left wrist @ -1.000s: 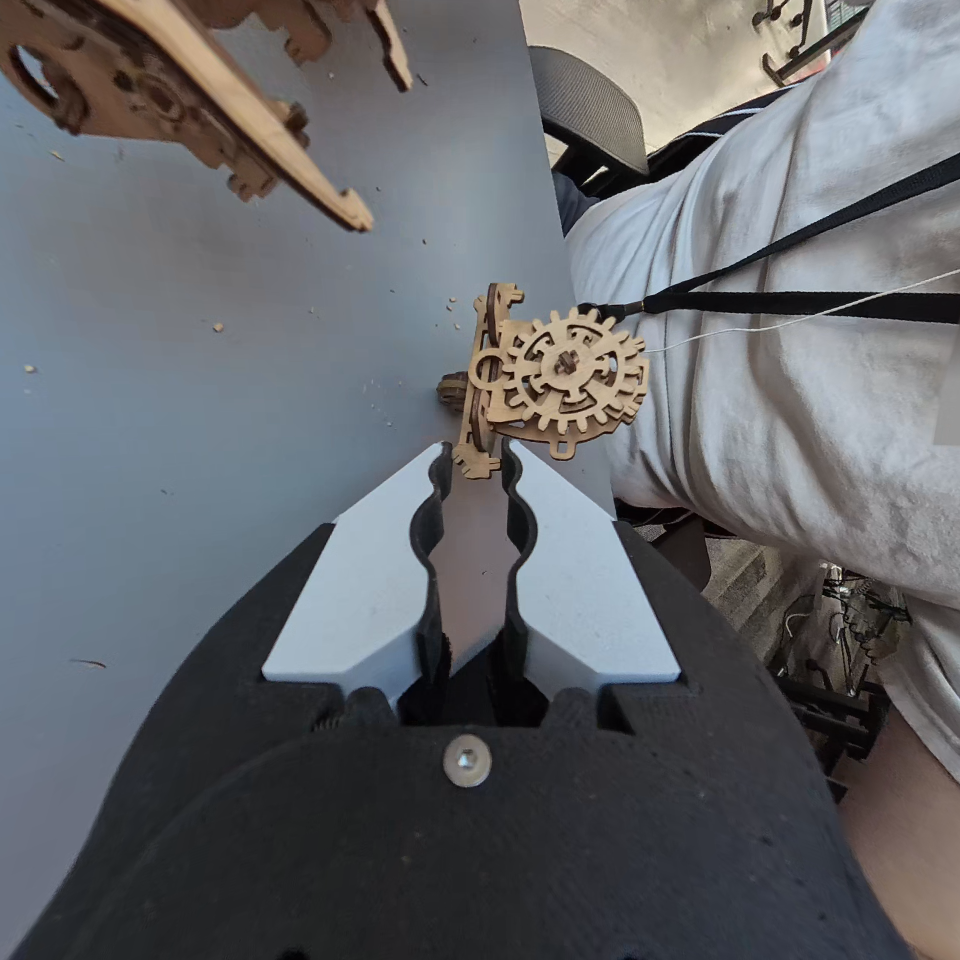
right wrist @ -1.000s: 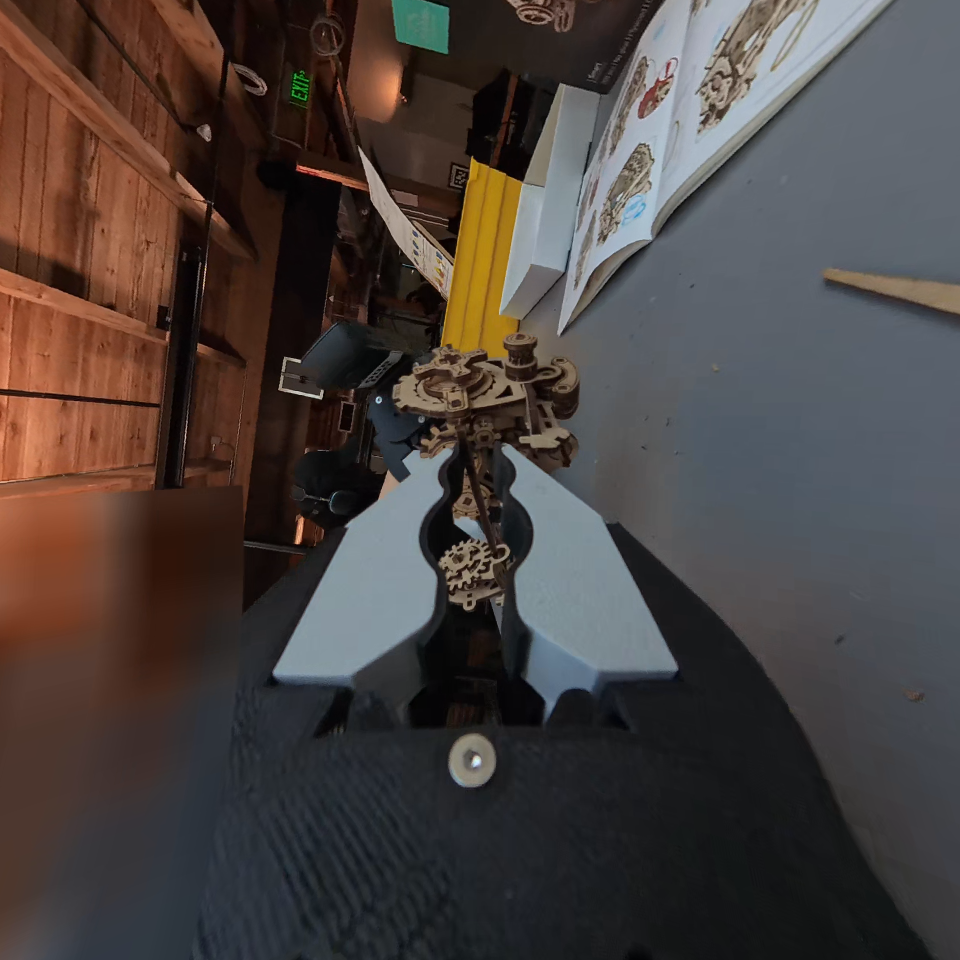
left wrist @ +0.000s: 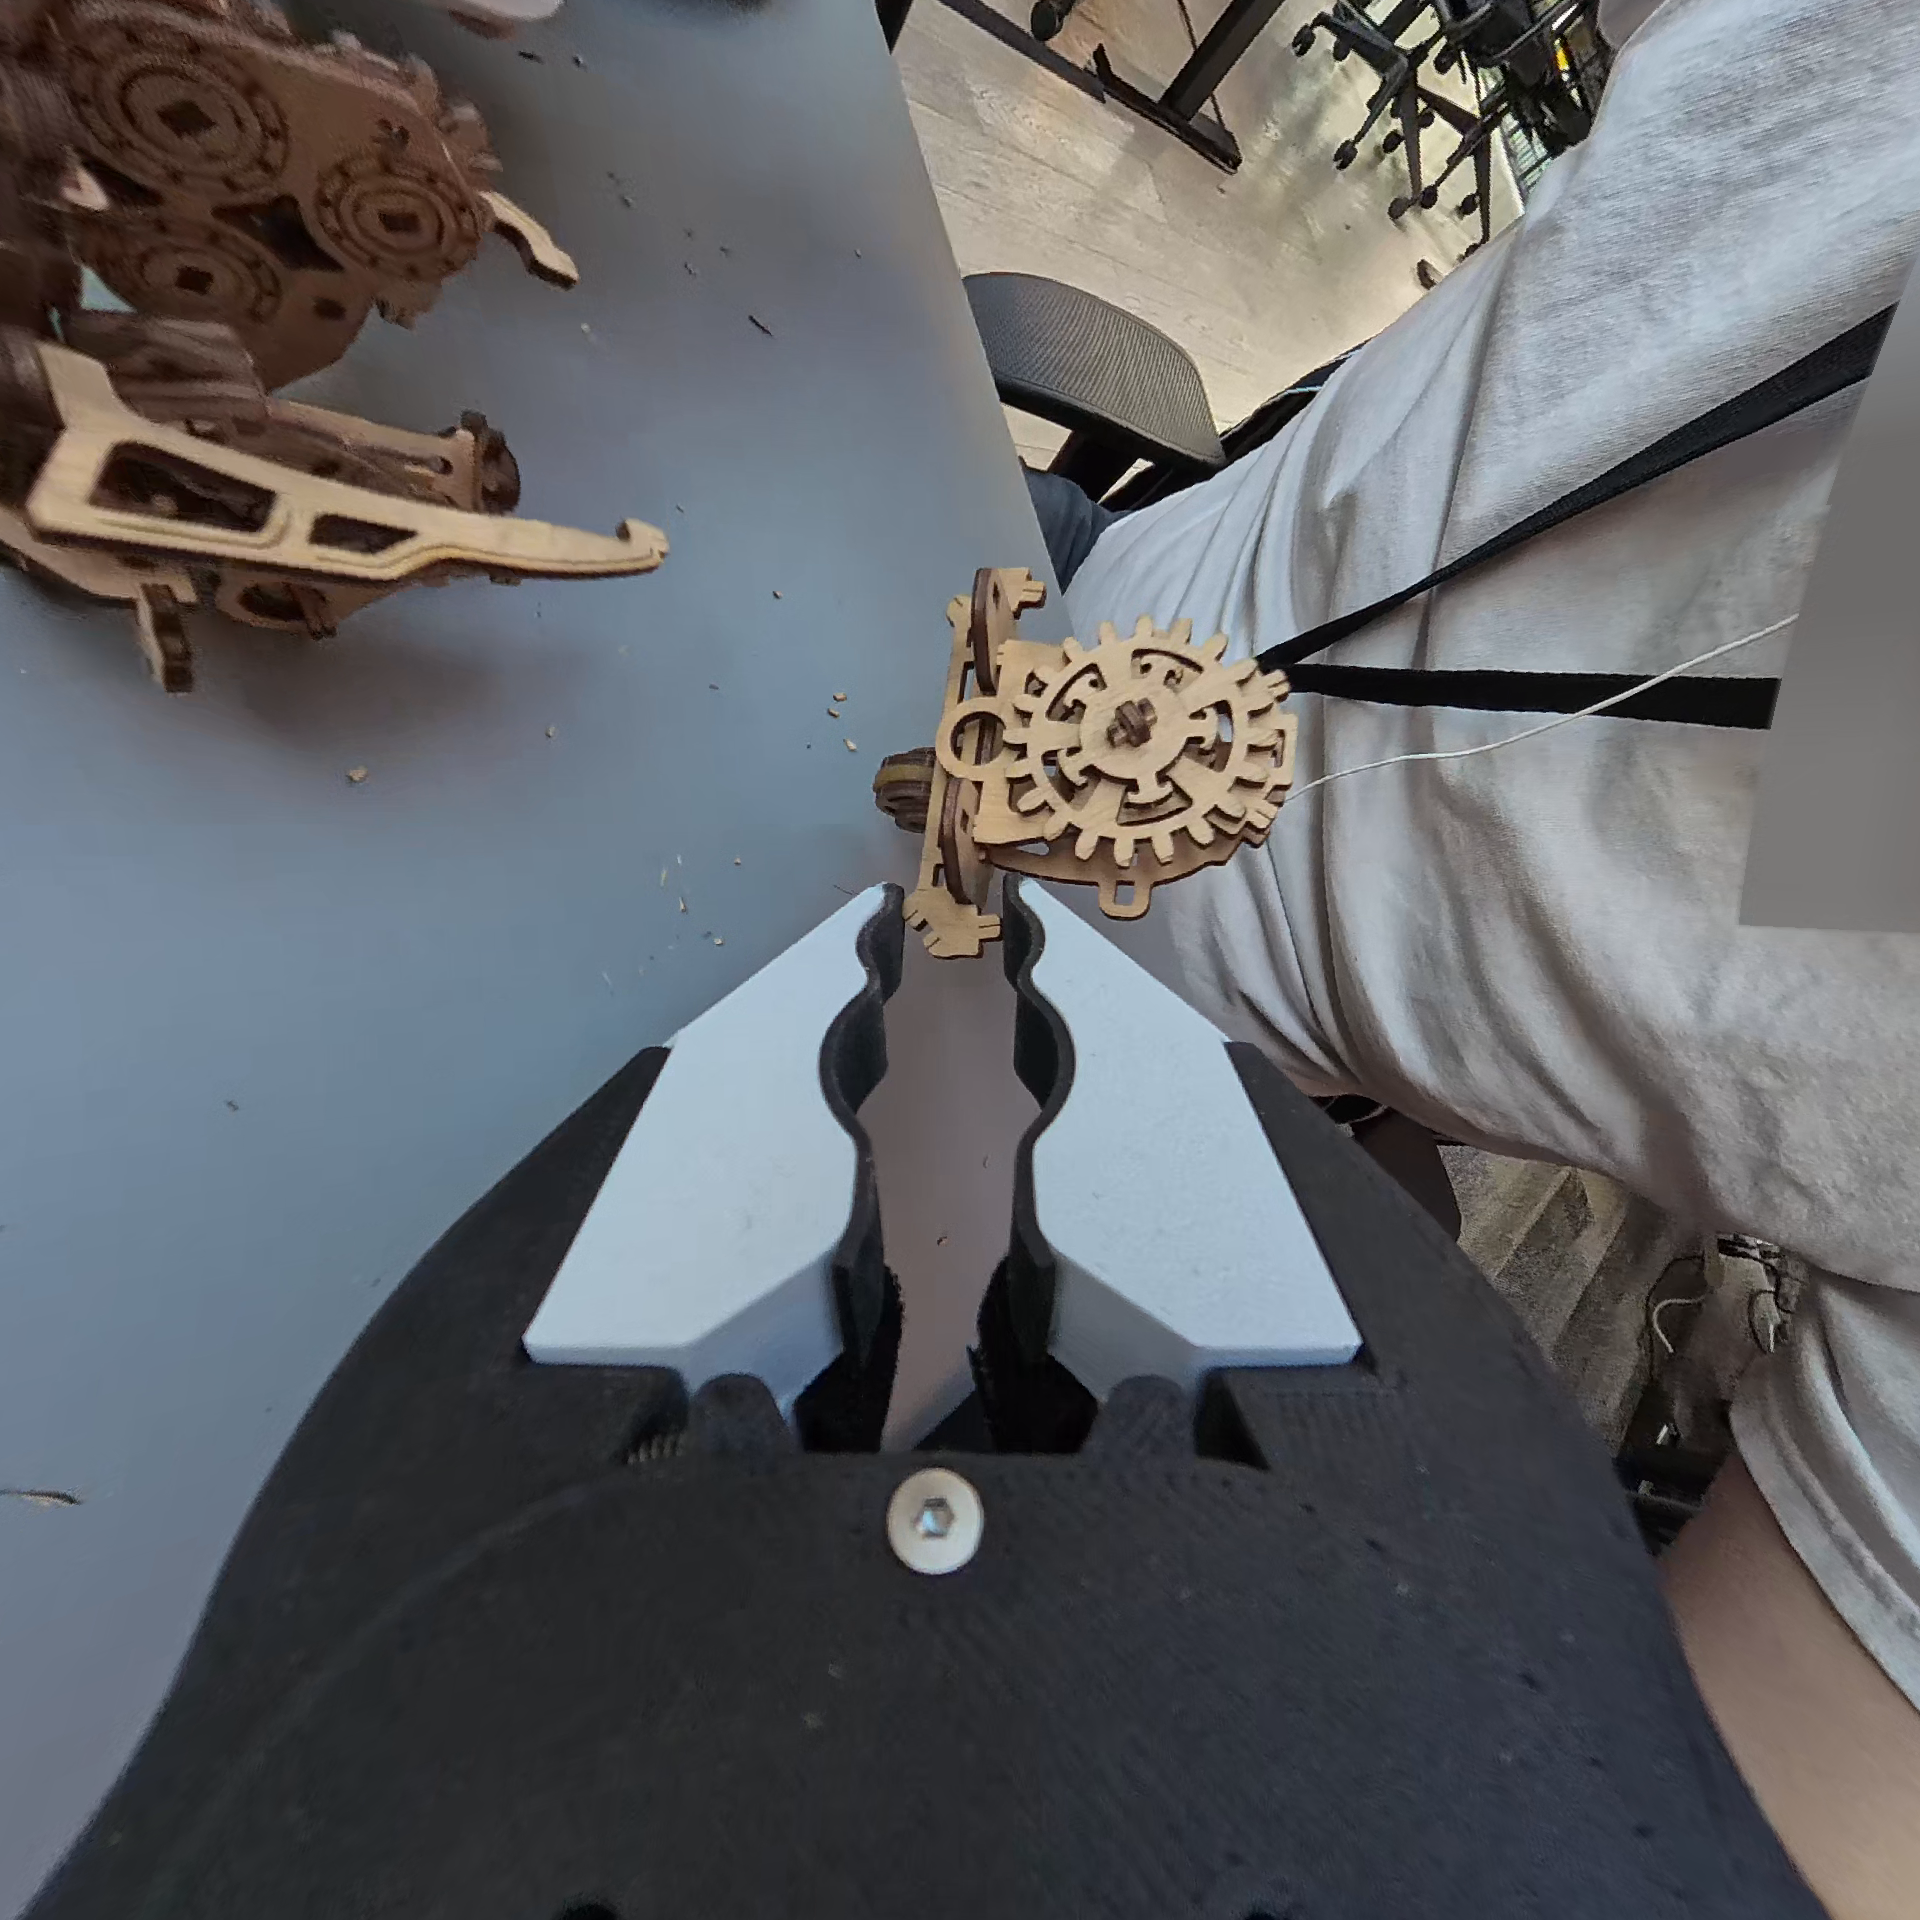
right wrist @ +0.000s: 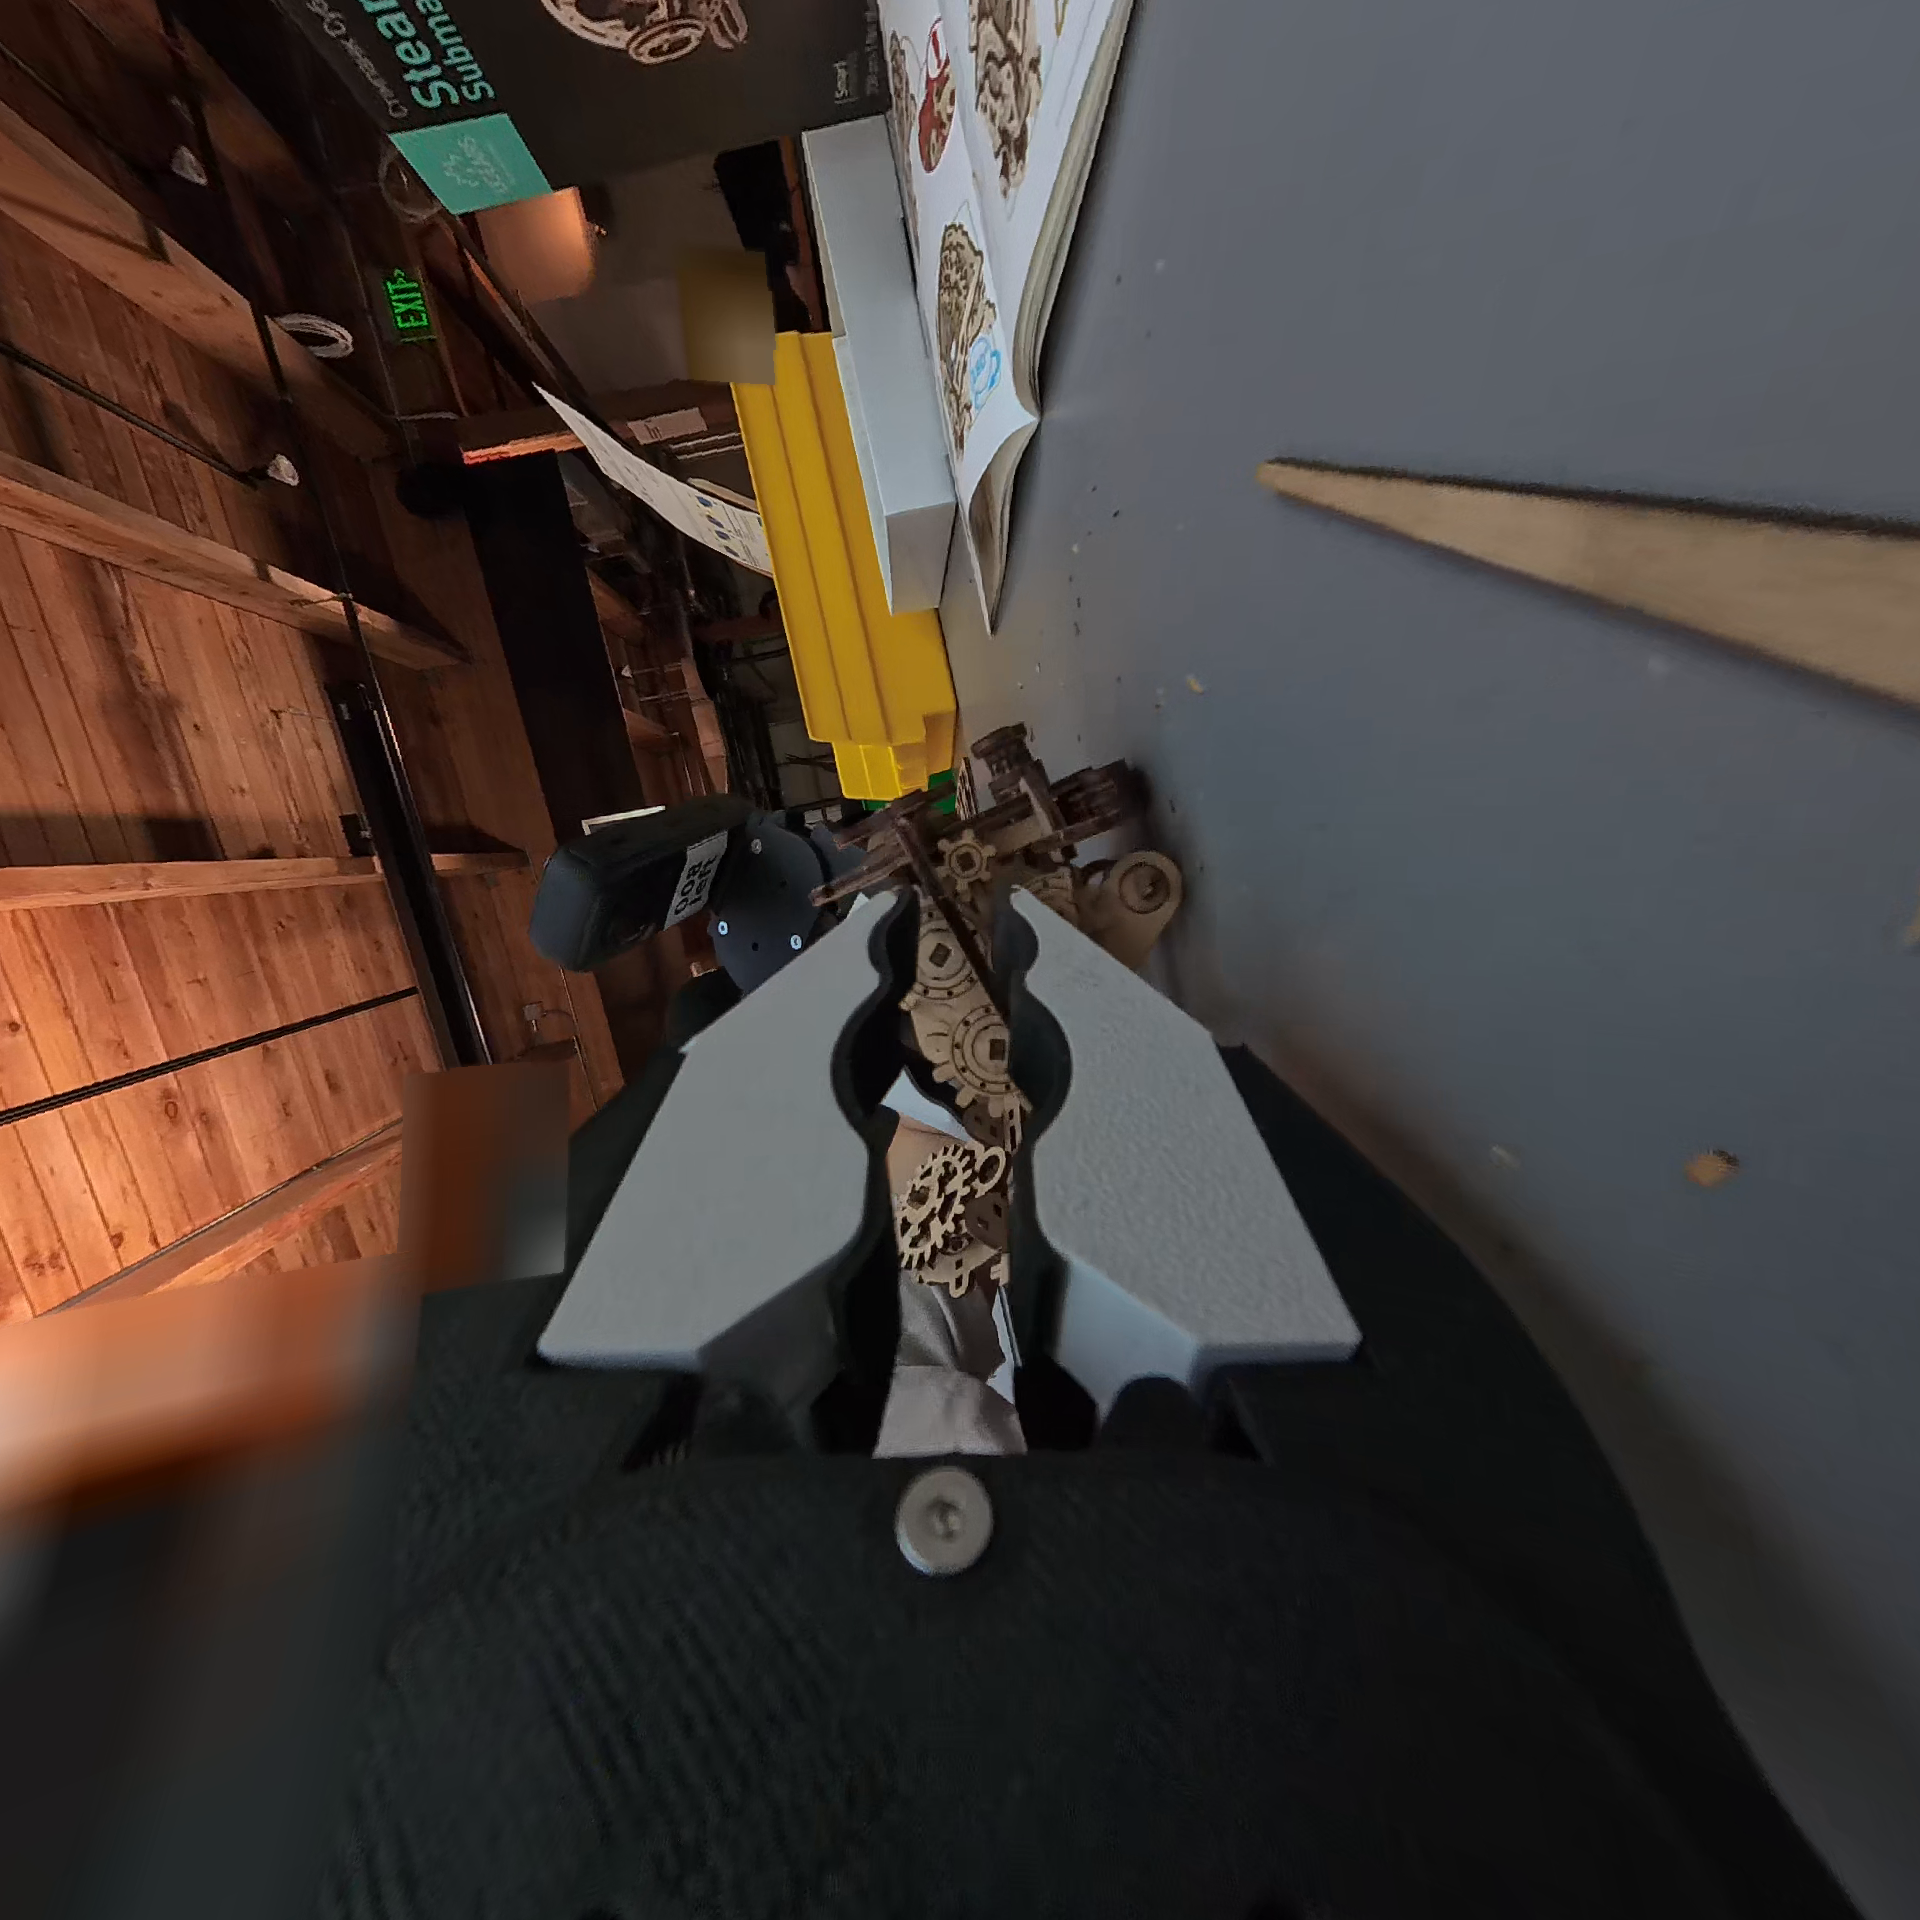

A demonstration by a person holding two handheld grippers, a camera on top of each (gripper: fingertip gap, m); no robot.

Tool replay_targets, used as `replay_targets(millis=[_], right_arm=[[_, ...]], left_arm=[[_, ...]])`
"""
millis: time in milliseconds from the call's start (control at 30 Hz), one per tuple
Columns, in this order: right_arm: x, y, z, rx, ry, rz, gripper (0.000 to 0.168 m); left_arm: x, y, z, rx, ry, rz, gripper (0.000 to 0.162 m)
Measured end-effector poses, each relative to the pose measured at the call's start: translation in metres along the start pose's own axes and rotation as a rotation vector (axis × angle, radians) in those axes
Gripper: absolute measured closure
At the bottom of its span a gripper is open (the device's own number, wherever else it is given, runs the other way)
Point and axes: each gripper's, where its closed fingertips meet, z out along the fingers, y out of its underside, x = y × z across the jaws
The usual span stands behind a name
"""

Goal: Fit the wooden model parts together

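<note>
My left gripper [left wrist: 951,914] is shut on the bottom tab of a small wooden gear part [left wrist: 1127,748] and holds it in the air over the grey table's [left wrist: 364,1039] near edge. The large wooden model [left wrist: 239,312] hangs at the upper left of the left wrist view, its long pointed arm [left wrist: 499,545] aimed at the gear part, with a gap between them. My right gripper [right wrist: 954,914] is shut on this model [right wrist: 1023,831], a thin plate of it between the tips. The gear part [right wrist: 951,1210] shows through the gap between the right gripper's fingers.
An open instruction booklet [right wrist: 997,260], a white box [right wrist: 883,416], yellow blocks [right wrist: 852,603] and a dark box [right wrist: 623,62] stand at the table's far end. A flat wooden strip [right wrist: 1662,561] lies on the table. A person's torso [left wrist: 1507,831] is beside the table edge. Across from one pair of fingers to the other is roughly 15 cm.
The large model has come down and closer to the gear part and has turned, so its geared side shows. The left gripper still holds the gear part in much the same place.
</note>
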Motion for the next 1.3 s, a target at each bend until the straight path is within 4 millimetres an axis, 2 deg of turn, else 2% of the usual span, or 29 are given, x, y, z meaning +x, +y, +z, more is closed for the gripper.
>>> replay_targets(millis=[133, 400, 500, 600, 667, 733, 833, 933, 1033, 1133, 1200, 1300], right_arm=[[0.003, 0.008, -0.002, -0.028, 0.052, -0.133, 0.157], [-0.001, 0.004, -0.019, 0.016, 0.186, -0.471, 0.146], [-0.005, 0.002, -0.025, -0.020, 0.267, -0.784, 0.142], [-0.044, 0.007, -0.022, -0.045, 0.212, -1.269, 0.139], [-0.062, 0.004, -0.014, -0.072, 0.264, -1.504, 0.128], [-0.057, 0.004, 0.001, -0.246, 0.381, -1.635, 0.118], [-0.044, 0.013, 0.021, -0.504, 0.491, -1.685, 0.119], [-0.019, 0.004, 0.024, -0.714, 0.721, -1.690, 0.126], [-0.002, 0.004, 0.024, -0.840, 0.799, -1.642, 0.133], [0.002, 0.002, 0.026, -0.879, 0.812, -1.596, 0.145], [0.000, 0.005, 0.026, -0.911, 0.777, -1.513, 0.145], [0.005, 0.012, 0.023, -1.022, 0.696, -1.181, 0.146]], left_arm=[[0.003, -0.001, -0.001, 0.023, -0.003, 0.018, 0.145], [0.003, -0.001, -0.006, 0.053, -0.028, 0.012, 0.145], [0.004, 0.000, -0.008, 0.065, -0.043, 0.011, 0.145], [0.005, -0.003, -0.009, 0.085, -0.054, 0.009, 0.145], [0.006, -0.004, -0.009, 0.088, -0.056, 0.005, 0.145], [0.007, -0.004, -0.008, 0.085, -0.064, 0.004, 0.145], [0.010, -0.008, -0.007, 0.094, -0.062, 0.004, 0.145], [0.012, -0.009, -0.005, 0.104, -0.053, 0.009, 0.145], [0.012, -0.007, -0.002, 0.108, -0.046, 0.009, 0.145], [0.012, -0.007, -0.001, 0.124, -0.027, -0.002, 0.145], [0.012, -0.008, -0.001, 0.136, -0.008, -0.034, 0.145], [0.015, -0.009, -0.001, 0.146, 0.013, -0.077, 0.145]])
